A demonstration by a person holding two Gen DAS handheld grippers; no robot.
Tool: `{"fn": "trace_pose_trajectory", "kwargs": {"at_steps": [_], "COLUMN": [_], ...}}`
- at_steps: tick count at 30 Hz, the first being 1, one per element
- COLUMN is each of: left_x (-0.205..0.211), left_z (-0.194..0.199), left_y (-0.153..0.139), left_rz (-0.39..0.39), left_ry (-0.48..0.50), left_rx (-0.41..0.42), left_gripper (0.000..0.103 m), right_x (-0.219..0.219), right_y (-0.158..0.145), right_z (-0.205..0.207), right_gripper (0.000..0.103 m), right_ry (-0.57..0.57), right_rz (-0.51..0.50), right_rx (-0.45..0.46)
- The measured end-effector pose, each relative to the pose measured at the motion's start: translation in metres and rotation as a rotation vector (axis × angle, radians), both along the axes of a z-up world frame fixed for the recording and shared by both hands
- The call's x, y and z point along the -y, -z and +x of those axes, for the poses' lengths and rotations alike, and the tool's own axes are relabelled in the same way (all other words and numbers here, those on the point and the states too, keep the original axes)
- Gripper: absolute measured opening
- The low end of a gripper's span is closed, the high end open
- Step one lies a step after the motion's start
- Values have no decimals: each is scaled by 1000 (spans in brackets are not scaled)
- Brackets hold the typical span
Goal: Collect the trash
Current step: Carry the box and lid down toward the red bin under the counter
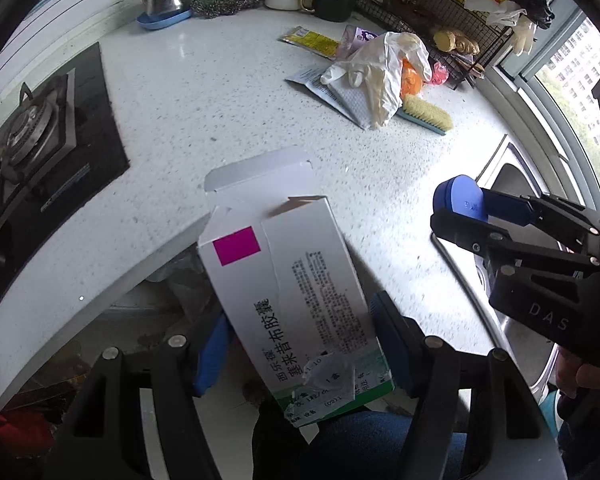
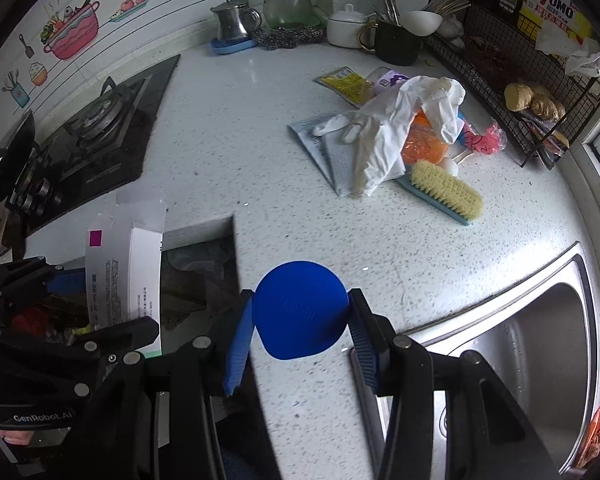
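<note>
My left gripper [image 1: 300, 344] is shut on a white medicine box [image 1: 292, 280] with a magenta square and an open top flap, held over the counter's front edge above a dark bin below [image 1: 180, 276]. The box also shows in the right wrist view [image 2: 124, 268]. My right gripper [image 2: 300, 320] is shut on a round blue cap [image 2: 300, 310], held above the counter near the sink; it shows in the left wrist view [image 1: 460, 200] too. More trash lies at the back right: a white glove [image 2: 396, 128], a yellow wrapper [image 2: 344, 80], a grey packet [image 2: 332, 152] and an orange bag [image 2: 424, 144].
A gas stove [image 2: 96, 128] is at the left. A steel sink [image 2: 532, 344] is at the right. A scrub brush [image 2: 444, 192] lies by the trash pile. A kettle [image 2: 232, 24], pots, a mug and a wire rack [image 2: 512, 68] line the back.
</note>
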State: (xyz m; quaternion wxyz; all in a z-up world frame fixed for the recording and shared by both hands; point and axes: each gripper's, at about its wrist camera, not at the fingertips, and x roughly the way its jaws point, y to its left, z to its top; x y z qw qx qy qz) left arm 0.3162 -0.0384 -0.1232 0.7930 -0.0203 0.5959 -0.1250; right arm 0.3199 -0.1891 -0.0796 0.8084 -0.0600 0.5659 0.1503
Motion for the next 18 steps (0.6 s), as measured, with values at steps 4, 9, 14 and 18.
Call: {"fn": "trace_pose_trajectory", "kwargs": {"at_steps": [4,9,14,18], "left_x": [-27,-63,-94,-108], "left_z": [-39,-78,-106,-119], "left_y": [1,20,50,81], "left_rz": [-13,5,38,61], "left_ry": [-1,-19,-27,-1], "left_rx": [8,-22,-61,-100], "left_gripper": [65,65,65,65], "right_x": [-33,-70,-99,-118], "right_y": [5,21,49,90], "right_z": [-40,-77,-100,-111], "right_gripper": [43,43,43,43], "right_ry": [-26,-55,-68,-57], "right_rz": [10,6,7,-19], "right_rx": [-8,-30,-48,-73]}}
